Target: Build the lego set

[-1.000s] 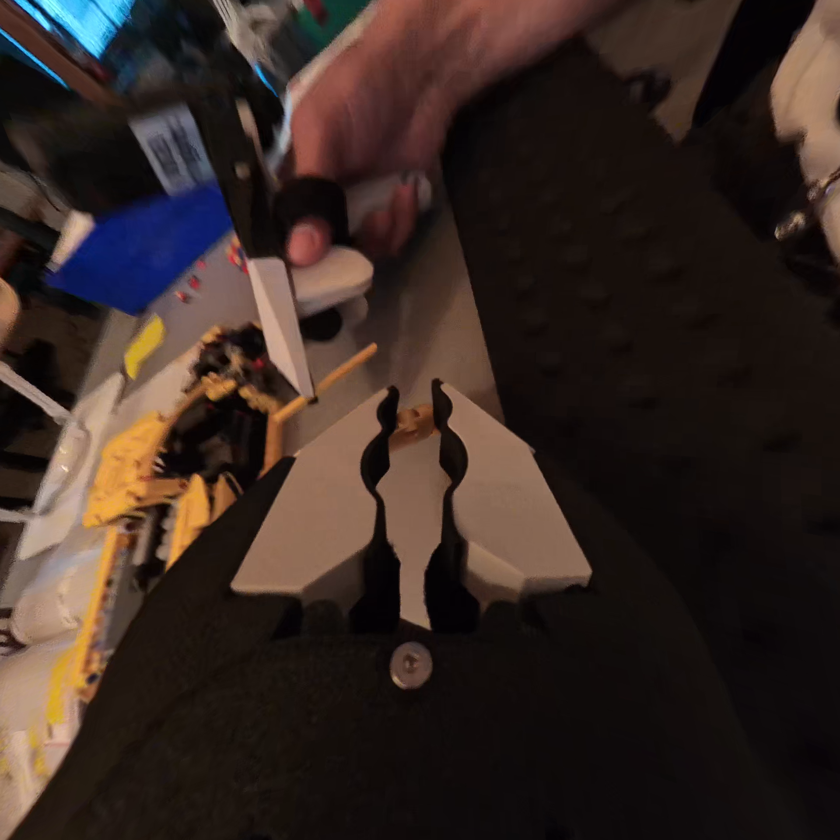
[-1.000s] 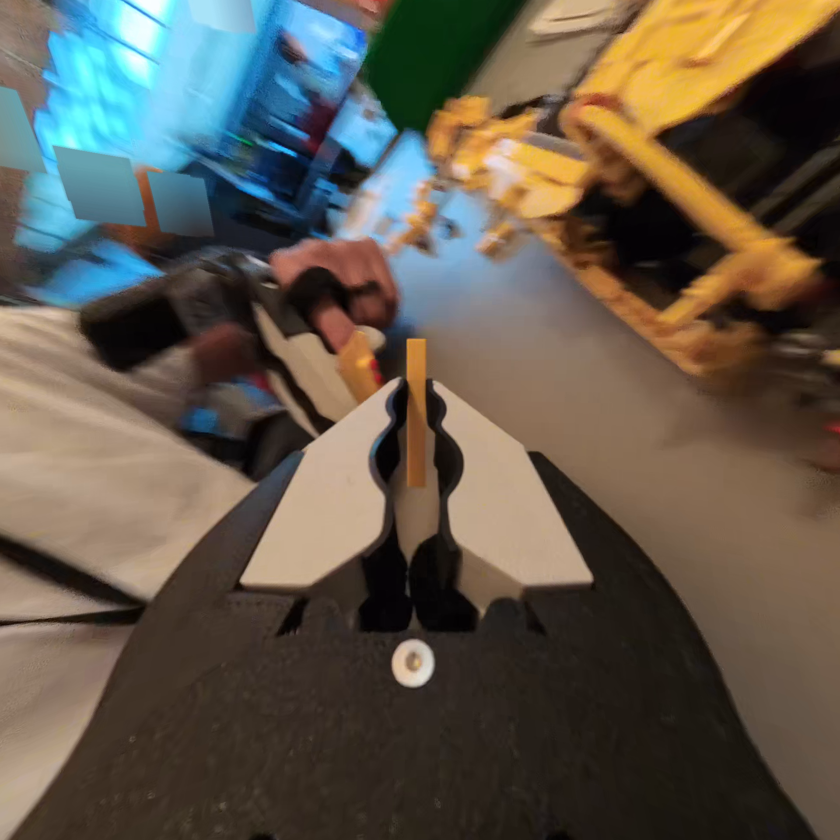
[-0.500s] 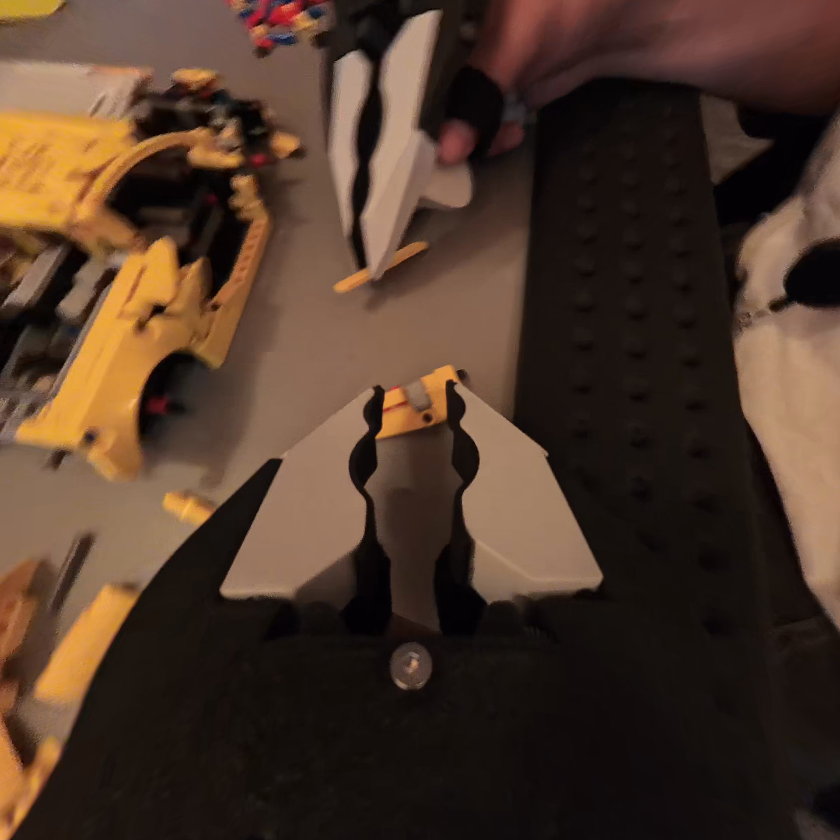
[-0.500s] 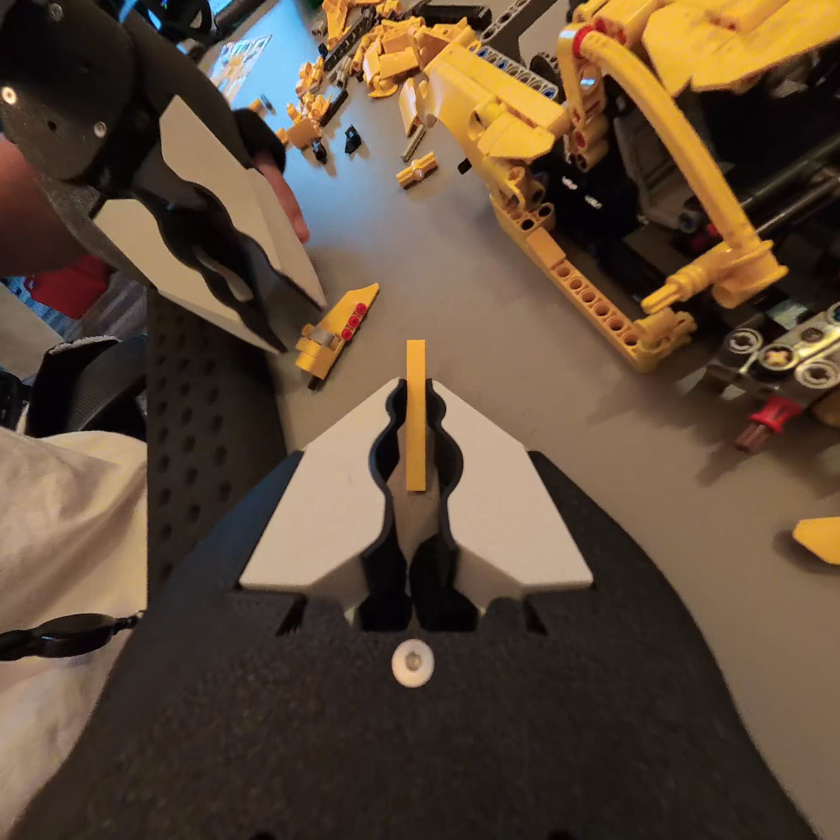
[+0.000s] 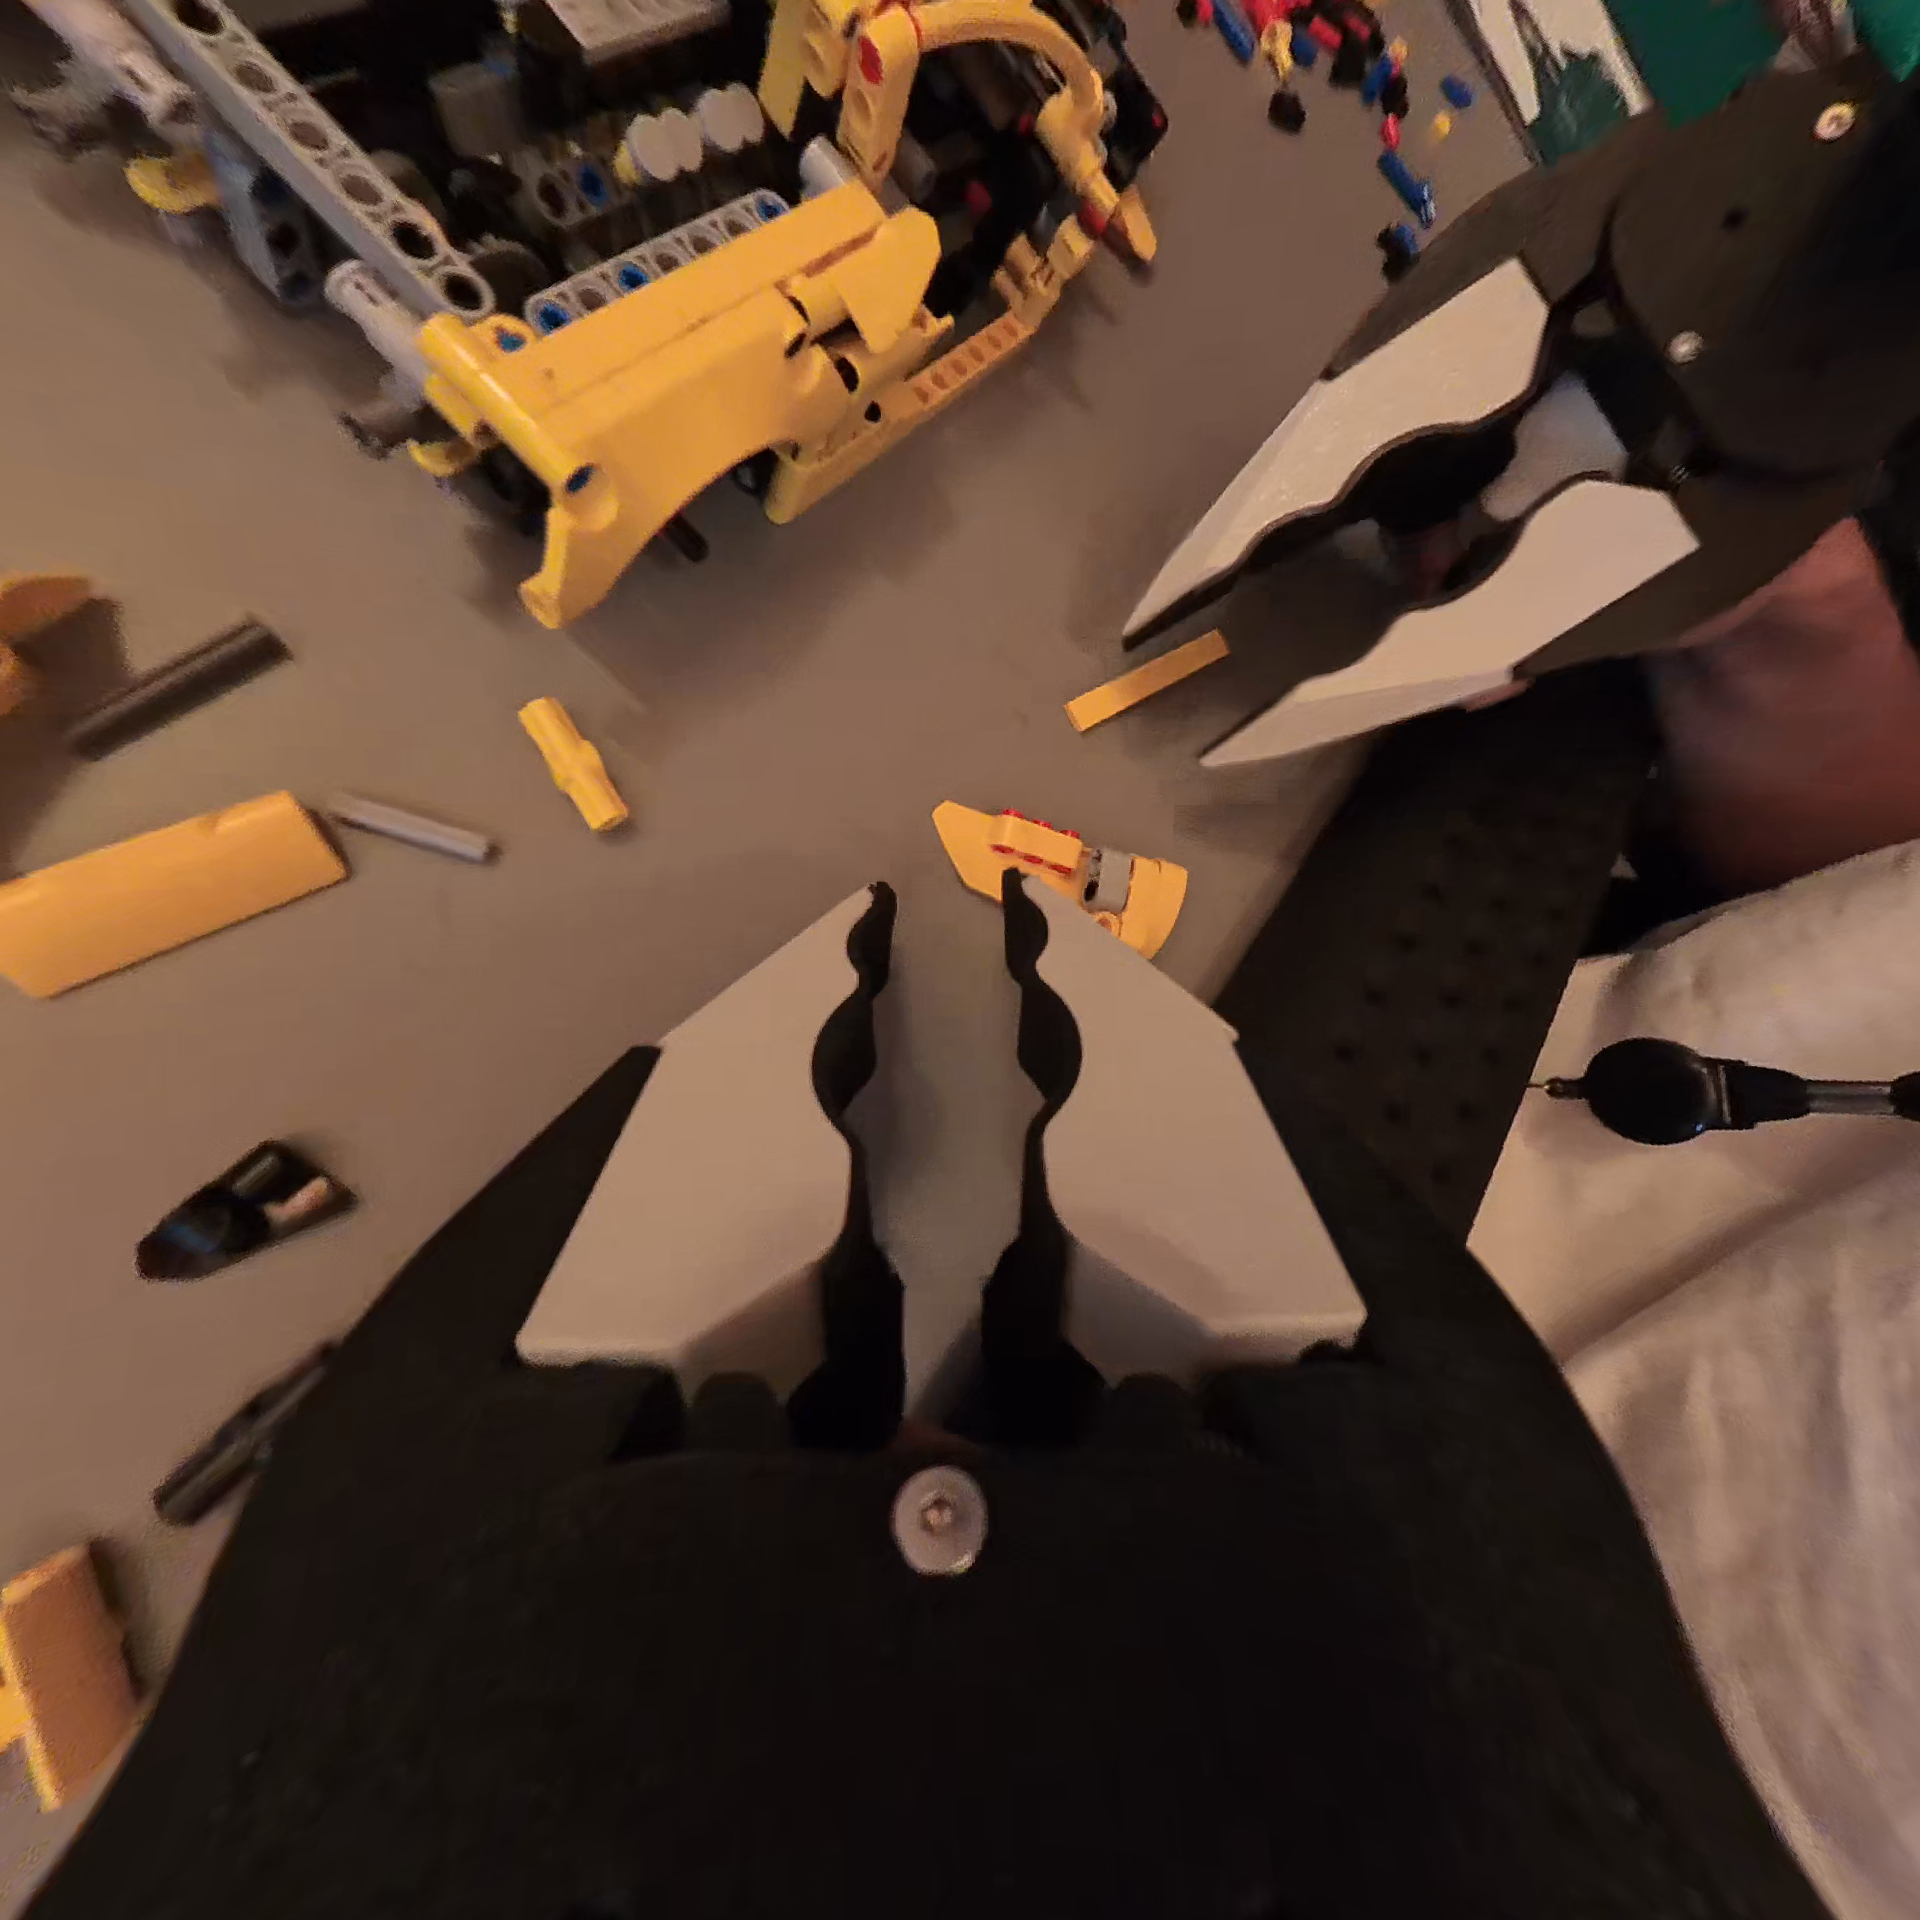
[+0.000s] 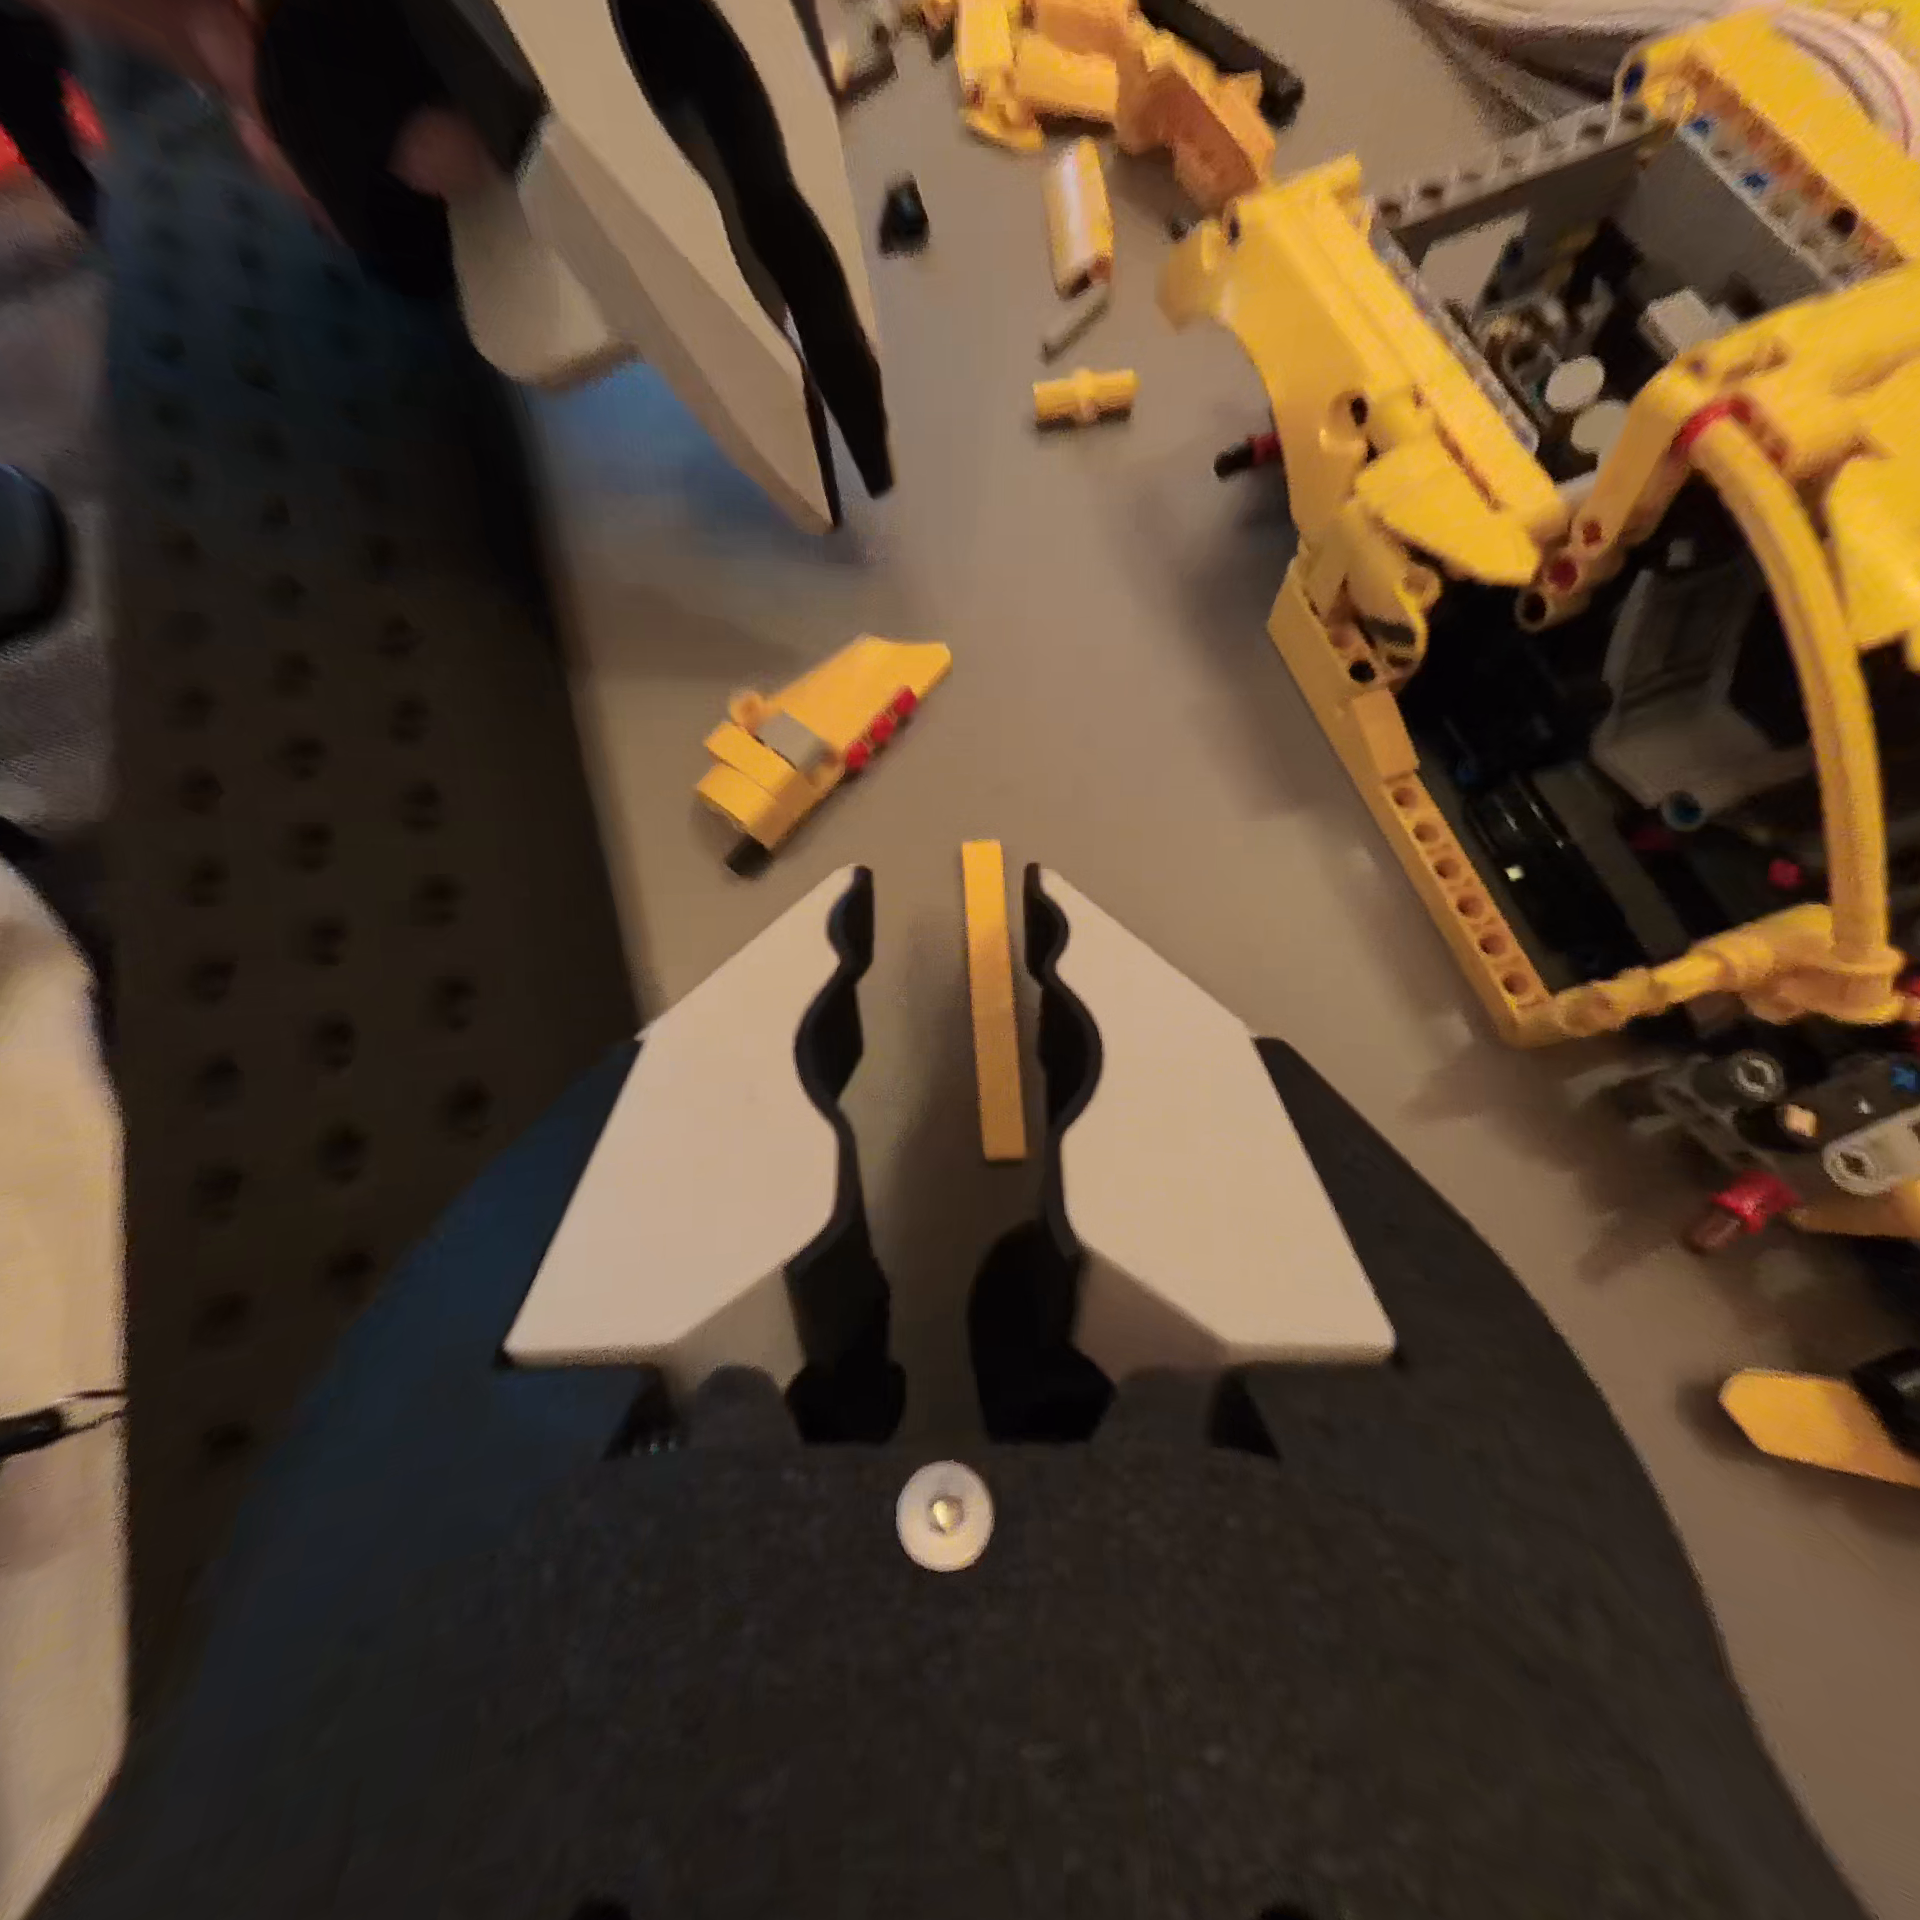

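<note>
The right gripper [image 6: 948, 883], two pale grey wedge fingers on a black body, stands released, its jaws parted with a thin flat yellow plastic strip [image 6: 989, 997] lying in the gap, close against the right-hand finger and clear of the left-hand one. Whether the strip touches that finger or simply rests on the grey tabletop [image 6: 1091, 727] beneath cannot be told from the right wrist view; in the left wrist view the same strip [image 5: 1146, 682] lies flat on the table at the gripper's tips [image 5: 1164, 686], so nothing is clamped. Its long axis runs along the fingers, pointing away from the near edge of the tabletop, where a dark perforated mat [image 6: 312, 727] lies. The left gripper [image 5: 940, 888] is likewise open and empty, jaws moderately apart, its right fingertip just beside or over the end of a small yellow wedge-shaped sub-assembly with red pins and a grey block [image 5: 1060, 868] that sits near the near edge, by the mat. That piece lies just ahead and right of the left gripper (clearly the nearer tool to it), its length crossing the fingers. The large yellow and black half-built vehicle model [image 5: 727, 312] stands farther in, well apart from both loose pieces.
</note>
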Available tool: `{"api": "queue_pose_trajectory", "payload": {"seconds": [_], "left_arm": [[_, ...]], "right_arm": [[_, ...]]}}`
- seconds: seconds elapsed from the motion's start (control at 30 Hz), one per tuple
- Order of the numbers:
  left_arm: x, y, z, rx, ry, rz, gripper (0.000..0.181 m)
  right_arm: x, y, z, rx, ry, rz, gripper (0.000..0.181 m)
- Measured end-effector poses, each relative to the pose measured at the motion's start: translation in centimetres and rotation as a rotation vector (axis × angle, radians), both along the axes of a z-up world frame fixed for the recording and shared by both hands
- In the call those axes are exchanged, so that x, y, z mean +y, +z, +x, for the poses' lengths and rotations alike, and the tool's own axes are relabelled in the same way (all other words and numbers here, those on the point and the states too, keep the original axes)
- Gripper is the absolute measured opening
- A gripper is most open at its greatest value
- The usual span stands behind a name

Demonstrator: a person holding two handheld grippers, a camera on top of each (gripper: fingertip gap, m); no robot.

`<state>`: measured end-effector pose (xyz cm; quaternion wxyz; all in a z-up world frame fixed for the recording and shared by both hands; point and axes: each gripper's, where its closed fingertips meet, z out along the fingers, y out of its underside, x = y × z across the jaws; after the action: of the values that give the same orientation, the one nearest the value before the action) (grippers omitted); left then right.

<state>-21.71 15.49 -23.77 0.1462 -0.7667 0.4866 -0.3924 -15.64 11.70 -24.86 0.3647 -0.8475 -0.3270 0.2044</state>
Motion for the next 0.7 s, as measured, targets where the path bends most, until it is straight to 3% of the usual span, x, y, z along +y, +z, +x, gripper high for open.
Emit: {"api": "queue_pose_trajectory", "payload": {"seconds": [0.1,0.3,0.4,0.57,0.7], "left_arm": [[0.3,0.2,-0.8,-0.002,0.082,-0.014,0.021],[-0.2,0.0,-1.5,-0.018,0.209,-0.017,0.022],[-1.3,0.4,-1.0,-0.076,0.228,-0.090,0.026],[-1.3,0.9,-0.4,-0.147,0.266,-0.180,0.031],[-1.0,1.1,0.3,-0.182,0.288,-0.239,0.031]], "right_arm": [[-0.5,1.8,-2.5,0.100,0.055,-0.019,0.035],[-0.6,0.0,-5.2,-0.034,-0.018,-0.067,0.039],[-0.4,-1.3,-4.9,-0.151,-0.064,-0.056,0.031],[-0.3,-1.0,-4.9,-0.138,-0.081,-0.044,0.029],[0.3,0.7,-4.5,-0.115,-0.118,0.082,0.024]]}}
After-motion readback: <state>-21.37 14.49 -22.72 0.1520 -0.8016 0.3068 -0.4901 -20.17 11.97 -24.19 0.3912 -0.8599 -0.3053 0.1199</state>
